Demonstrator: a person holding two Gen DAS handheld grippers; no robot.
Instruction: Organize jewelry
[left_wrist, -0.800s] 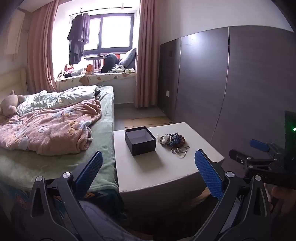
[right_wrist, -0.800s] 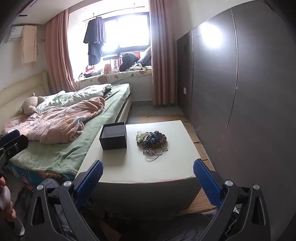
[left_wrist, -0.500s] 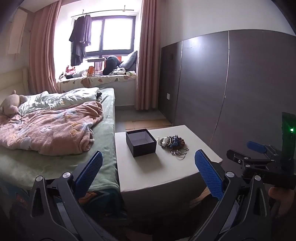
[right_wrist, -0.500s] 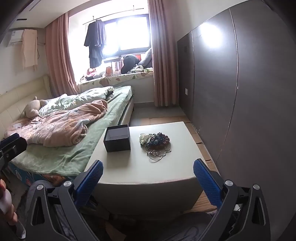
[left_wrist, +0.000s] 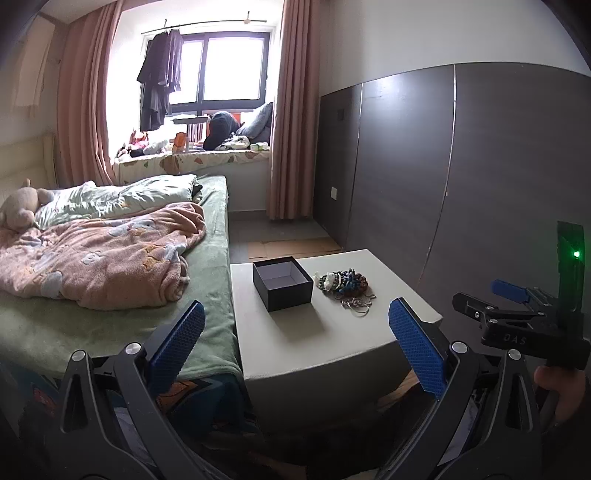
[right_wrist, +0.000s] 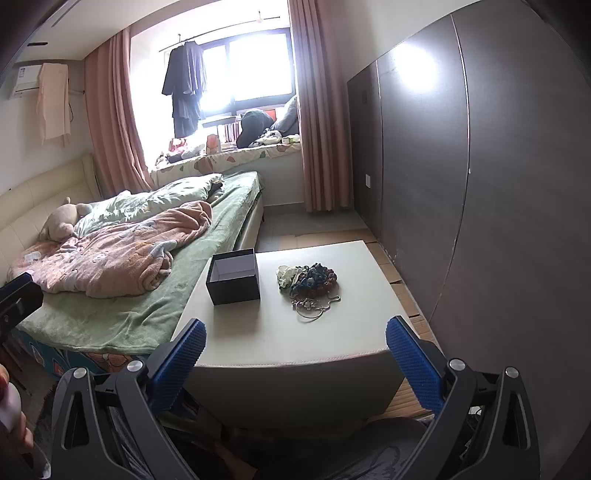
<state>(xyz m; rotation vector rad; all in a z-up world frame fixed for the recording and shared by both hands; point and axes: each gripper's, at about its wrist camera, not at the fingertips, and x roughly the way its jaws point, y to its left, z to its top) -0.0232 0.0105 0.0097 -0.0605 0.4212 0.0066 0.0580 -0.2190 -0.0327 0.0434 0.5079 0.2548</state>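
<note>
A pile of beaded bracelets and silver chains (left_wrist: 345, 286) (right_wrist: 309, 286) lies on a low white table (left_wrist: 325, 343) (right_wrist: 303, 343). An open, empty black box (left_wrist: 282, 282) (right_wrist: 233, 277) stands just left of the pile. My left gripper (left_wrist: 295, 341) is open and empty, held back from the table's near edge. My right gripper (right_wrist: 295, 354) is open and empty, also short of the near edge. The right gripper also shows at the right of the left wrist view (left_wrist: 517, 314).
A bed (left_wrist: 110, 258) (right_wrist: 129, 258) with a pink blanket and a plush toy touches the table's left side. A dark panelled wall (left_wrist: 461, 177) (right_wrist: 498, 184) runs along the right. Bare floor (right_wrist: 325, 225) lies beyond the table toward the window.
Both grippers have risen and tilted a little, so the table and box sit slightly higher and farther right in view. Both stay open and empty.
</note>
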